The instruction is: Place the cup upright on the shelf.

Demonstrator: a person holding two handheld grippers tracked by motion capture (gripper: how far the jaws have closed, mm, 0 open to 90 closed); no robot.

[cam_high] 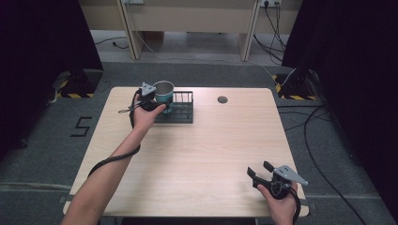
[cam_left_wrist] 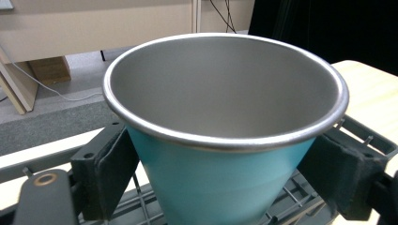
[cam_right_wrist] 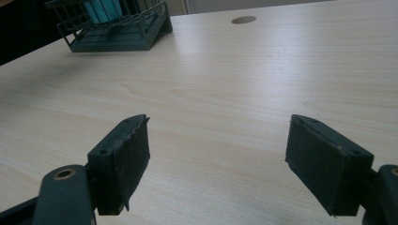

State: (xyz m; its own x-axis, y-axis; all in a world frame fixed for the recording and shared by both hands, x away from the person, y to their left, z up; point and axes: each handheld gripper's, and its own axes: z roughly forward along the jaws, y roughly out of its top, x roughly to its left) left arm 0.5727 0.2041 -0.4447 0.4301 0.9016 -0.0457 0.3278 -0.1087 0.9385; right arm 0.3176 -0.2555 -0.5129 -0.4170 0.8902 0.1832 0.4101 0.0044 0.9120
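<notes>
The left gripper clamps its two black pads against the sides of a teal cup with a bare steel rim and inside. The cup stands upright at the left end of the dark wire rack (far side of the table). The right gripper hangs wide open and empty, well apart from the rack.

I see a light wooden table with rounded corners, its grain running across the top. Near the far edge, left of centre, a dark wire rack sits flat on the wood; from the right gripper view I see its base resting directly on the surface. To the rack's right, well apart from it, I make out a small round dark disc set in the tabletop. The table stands on grey carpeted floor.
</notes>
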